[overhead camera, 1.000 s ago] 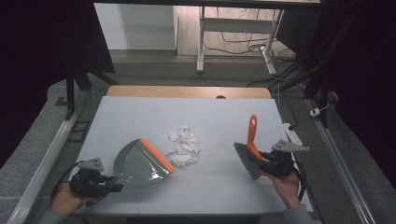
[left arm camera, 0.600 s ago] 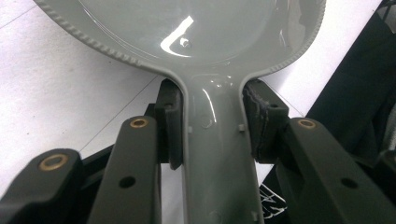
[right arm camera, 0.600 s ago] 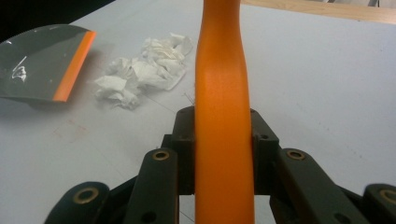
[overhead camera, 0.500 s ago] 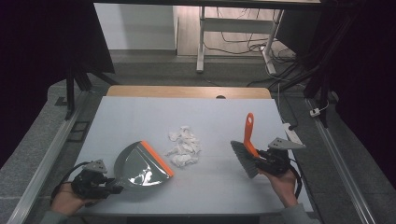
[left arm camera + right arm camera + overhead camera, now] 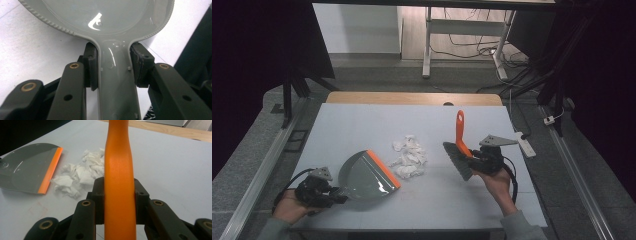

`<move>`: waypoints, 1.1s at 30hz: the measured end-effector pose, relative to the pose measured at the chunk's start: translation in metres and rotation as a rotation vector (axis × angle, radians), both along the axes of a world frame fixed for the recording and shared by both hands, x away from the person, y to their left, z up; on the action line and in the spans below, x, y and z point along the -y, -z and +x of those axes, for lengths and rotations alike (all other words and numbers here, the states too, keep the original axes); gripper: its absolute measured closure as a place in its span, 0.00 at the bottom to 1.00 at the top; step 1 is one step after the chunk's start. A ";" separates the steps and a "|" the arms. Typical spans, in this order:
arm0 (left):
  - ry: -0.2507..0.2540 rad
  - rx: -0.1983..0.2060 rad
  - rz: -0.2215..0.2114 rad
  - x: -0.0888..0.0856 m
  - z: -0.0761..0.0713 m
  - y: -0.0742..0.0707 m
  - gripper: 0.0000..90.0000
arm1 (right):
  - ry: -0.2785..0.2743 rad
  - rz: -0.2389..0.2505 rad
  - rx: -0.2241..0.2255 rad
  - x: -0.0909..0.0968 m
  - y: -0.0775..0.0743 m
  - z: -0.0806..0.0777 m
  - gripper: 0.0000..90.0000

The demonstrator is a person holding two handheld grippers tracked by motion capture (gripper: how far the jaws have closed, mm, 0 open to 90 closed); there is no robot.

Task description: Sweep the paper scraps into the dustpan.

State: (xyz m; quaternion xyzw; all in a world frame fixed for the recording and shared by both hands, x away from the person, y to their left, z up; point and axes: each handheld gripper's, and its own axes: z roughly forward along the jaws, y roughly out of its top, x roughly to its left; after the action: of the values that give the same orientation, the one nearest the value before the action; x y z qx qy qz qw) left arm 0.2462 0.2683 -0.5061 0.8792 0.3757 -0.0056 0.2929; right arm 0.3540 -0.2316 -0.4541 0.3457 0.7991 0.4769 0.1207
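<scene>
The crumpled tissue pile (image 5: 410, 157) lay near the middle of the worktop (image 5: 362, 117), loose white wads bunched together, with the dustpan (image 5: 364, 175) just to its left and the brush (image 5: 460, 150) off to its right. I had the dustpan set flat on the worktop with its orange lip (image 5: 383, 168) turned toward the pile and close to the nearest wads, so that anything pushed across would ride straight up onto the grey scoop; from the right gripper view I could not tell whether the lip (image 5: 50, 170) actually touched the tissue (image 5: 80, 173) or only sat just beside it. My left tool (image 5: 343, 190) was pinching the dustpan's handle (image 5: 116, 82) at its neck, both pads pressed against its sides, which I judged kept the pan from sliding when the sweep arrived. My right tool (image 5: 470, 159) was clamped on the brush's orange handle (image 5: 119, 182), the handle running up between the jaws and pointing away from me, the dark bristles (image 5: 457, 159) angled down toward the pile but apart from it. I held the brush on the far side of the tissue from the pan so that one stroke leftward would carry the wads into the scoop. The bristles would need to come down to the worktop before that stroke could catch the tissue.
</scene>
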 end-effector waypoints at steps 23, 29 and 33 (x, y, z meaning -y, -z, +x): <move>0.033 -0.019 -0.014 0.005 0.009 0.005 0.69 | 0.054 -0.047 -0.121 -0.064 0.015 0.074 0.78; 0.043 -0.028 -0.017 0.007 0.010 0.006 0.69 | 0.062 -0.055 -0.132 -0.074 0.016 0.084 0.78; 0.047 -0.035 -0.024 0.008 0.010 0.006 0.69 | 0.070 -0.068 -0.133 -0.081 0.017 0.089 0.78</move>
State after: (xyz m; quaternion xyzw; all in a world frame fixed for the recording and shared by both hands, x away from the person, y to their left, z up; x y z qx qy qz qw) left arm 0.2562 0.2604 -0.5123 0.8841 0.3598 -0.0323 0.2965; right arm 0.4435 -0.1507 -0.4709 0.4000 0.8086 0.4208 0.0957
